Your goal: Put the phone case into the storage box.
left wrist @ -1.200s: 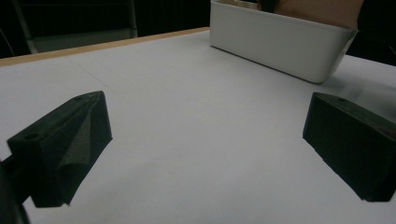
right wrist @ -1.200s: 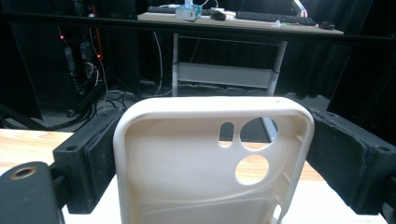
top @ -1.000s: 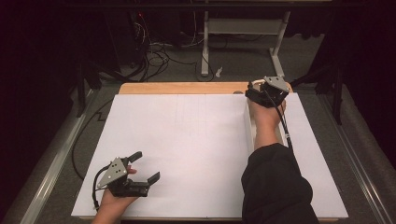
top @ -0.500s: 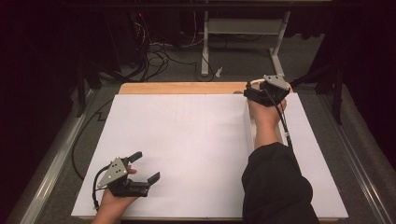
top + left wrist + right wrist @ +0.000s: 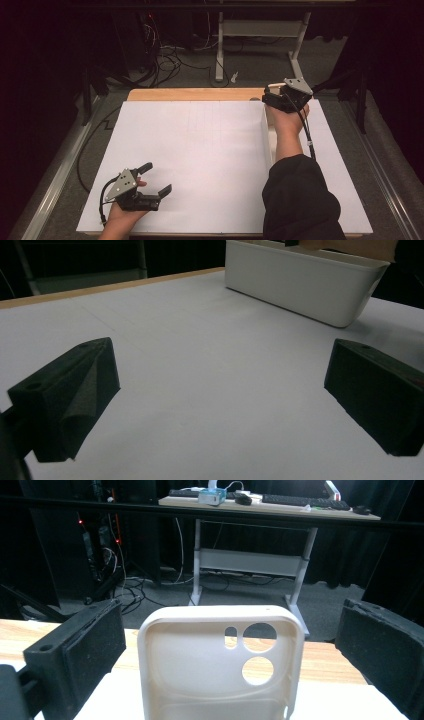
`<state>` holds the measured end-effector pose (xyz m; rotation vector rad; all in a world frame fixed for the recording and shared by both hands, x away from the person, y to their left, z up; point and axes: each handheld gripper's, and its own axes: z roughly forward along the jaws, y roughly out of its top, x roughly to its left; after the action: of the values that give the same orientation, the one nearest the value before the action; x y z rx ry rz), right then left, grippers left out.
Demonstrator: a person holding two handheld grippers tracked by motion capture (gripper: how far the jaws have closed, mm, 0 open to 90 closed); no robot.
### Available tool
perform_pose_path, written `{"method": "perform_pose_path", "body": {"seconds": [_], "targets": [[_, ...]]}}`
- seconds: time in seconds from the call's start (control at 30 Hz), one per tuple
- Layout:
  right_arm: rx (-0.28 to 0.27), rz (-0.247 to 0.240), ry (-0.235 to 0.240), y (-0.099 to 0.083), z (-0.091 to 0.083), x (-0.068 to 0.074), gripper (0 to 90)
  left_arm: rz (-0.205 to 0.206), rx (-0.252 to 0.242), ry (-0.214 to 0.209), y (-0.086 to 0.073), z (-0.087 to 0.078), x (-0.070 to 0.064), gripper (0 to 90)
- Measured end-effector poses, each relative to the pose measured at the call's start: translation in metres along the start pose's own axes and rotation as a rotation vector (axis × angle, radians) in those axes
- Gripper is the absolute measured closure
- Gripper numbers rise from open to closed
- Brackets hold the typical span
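Note:
A cream phone case (image 5: 222, 665) with round camera holes stands upright between the jaws of my right gripper (image 5: 230, 650). The jaws are open, with a small gap on each side of the case. In the high view my right gripper (image 5: 274, 98) is at the table's far right, over the far end of a long white bin (image 5: 269, 132). My left gripper (image 5: 157, 178) rests low over the near left of the white table top (image 5: 200, 150). It is open and holds nothing (image 5: 220, 395). The bin (image 5: 300, 285) lies ahead of it.
A wooden strip (image 5: 195, 94) runs along the table's far edge. Beyond it are cables on the floor and a desk frame (image 5: 260, 35). A person's dark sleeve (image 5: 300, 200) covers the near right of the table. A metal rail (image 5: 55, 180) lines the left side.
My right gripper has edged very slightly left at the far end of the bin. The left gripper has stayed put.

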<state>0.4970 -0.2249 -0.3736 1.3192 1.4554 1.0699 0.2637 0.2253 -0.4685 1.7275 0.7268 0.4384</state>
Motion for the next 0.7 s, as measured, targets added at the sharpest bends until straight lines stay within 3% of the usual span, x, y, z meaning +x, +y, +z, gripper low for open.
{"method": "perform_pose_path", "body": {"seconds": [0.4,0.7], "targets": [[0.032,0.003,0.077,0.003,-0.028,-0.008,4.7,0.001,0.009,0.005,0.0,0.001,0.001,2.4],[0.054,0.009,0.112,-0.013,-0.051,-0.017,5.3,0.006,0.017,0.023,0.0,0.0,0.002,2.3]]}}
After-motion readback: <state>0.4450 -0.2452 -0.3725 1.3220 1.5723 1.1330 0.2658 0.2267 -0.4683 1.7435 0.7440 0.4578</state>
